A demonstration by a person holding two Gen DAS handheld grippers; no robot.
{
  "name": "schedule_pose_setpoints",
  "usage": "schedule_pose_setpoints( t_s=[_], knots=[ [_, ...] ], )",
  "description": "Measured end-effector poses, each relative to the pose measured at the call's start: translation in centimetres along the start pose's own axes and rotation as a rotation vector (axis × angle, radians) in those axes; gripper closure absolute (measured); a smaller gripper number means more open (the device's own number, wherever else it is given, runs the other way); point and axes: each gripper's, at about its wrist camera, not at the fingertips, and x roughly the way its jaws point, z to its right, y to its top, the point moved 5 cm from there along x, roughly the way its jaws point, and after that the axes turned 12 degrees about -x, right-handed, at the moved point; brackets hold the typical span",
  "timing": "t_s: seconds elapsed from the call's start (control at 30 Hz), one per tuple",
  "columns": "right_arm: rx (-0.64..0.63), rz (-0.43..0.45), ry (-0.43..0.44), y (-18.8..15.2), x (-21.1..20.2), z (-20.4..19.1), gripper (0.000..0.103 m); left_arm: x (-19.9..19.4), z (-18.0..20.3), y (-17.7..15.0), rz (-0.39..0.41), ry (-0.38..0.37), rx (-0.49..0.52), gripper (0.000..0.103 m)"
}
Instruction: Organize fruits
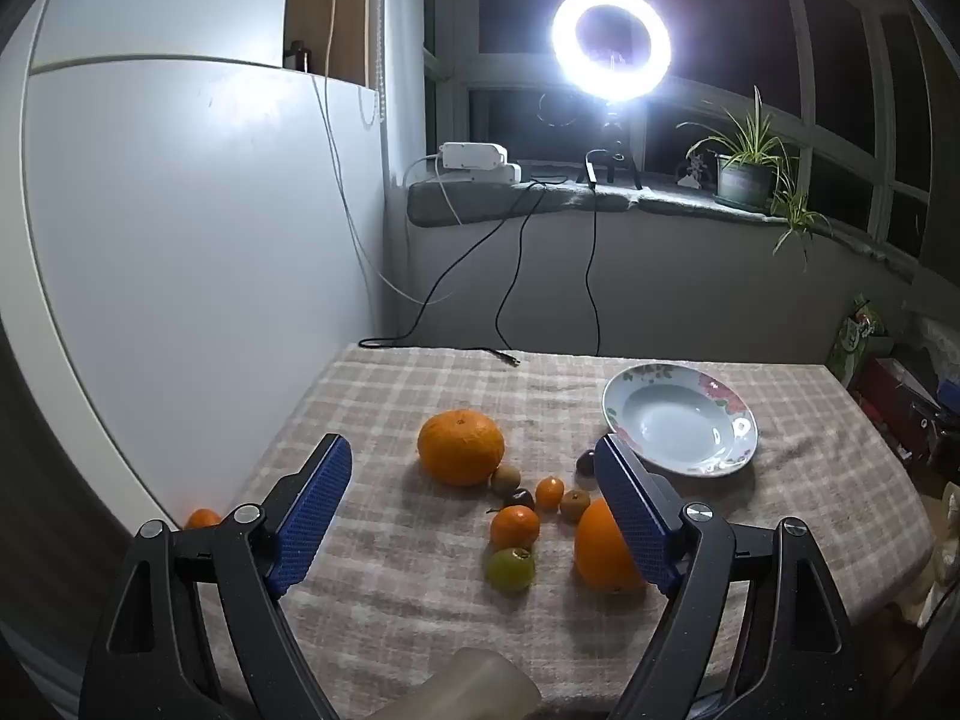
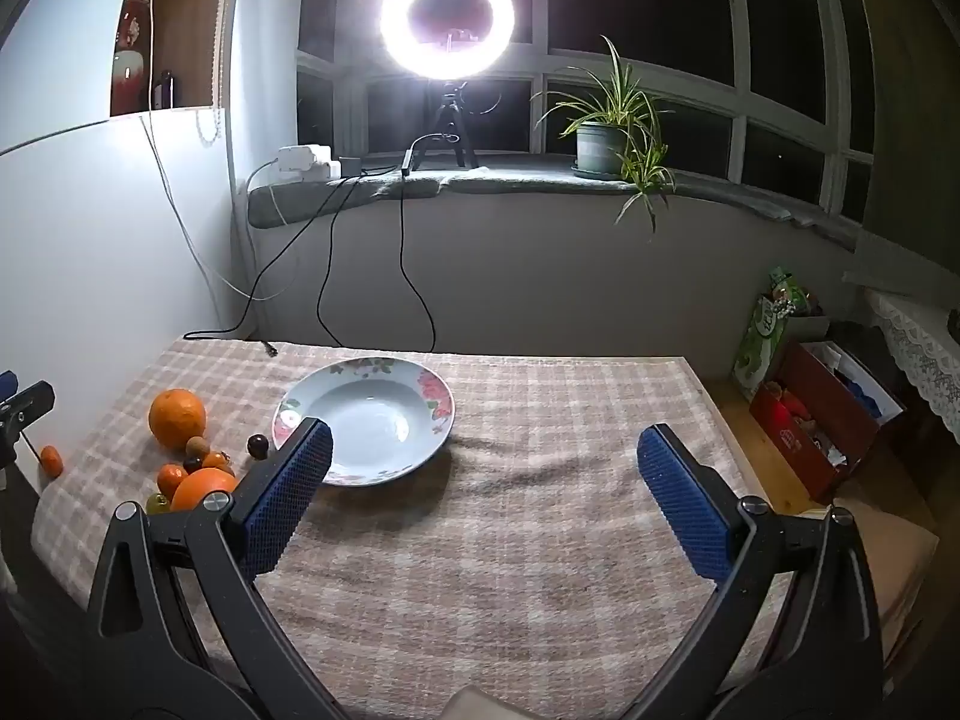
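Both claws wide open, nothing between the jaws of either. The left gripper (image 1: 474,468) hangs tilted down over the fruit pile; the right gripper (image 2: 483,450) hangs over bare cloth (image 2: 510,540), its left pad (image 2: 288,492) in front of the plate's near rim.

One plate (image 1: 678,414), floral rim, nothing in it, sitting toward the far side of the table, to the right of the fruit.

Fruit count, left view. Two big ones: the large orange (image 1: 461,447) at the back of the pile, and a second orange (image 1: 603,546) at the front, partly hidden behind the left gripper's right pad. Two small mandarins (image 1: 515,527) in the middle of the pile, the smaller (image 1: 549,492) just behind. One more mandarin (image 1: 203,518) sits well apart at the table's left edge. Two brownish kiwis (image 1: 506,478), one beside the large orange, the other (image 1: 575,505) touching the second orange. One green fruit (image 1: 510,568) nearest the camera. Two dark round fruits, one (image 1: 519,499) in the cluster, one (image 1: 585,463) just beside the plate.

All fruit on the cloth.

One ring light (image 1: 611,43), one potted plant (image 1: 747,171) on the sill.
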Motion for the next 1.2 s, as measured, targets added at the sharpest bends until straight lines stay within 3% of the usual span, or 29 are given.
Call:
schedule_pose_setpoints(
  t_s=[1.2],
  knots=[
    [-0.022,0.031,0.046,0.5,-0.7,-1.6,0.001,-0.2,0.0,0.3,0.000,-0.018,-0.022,0.020]
  ],
)
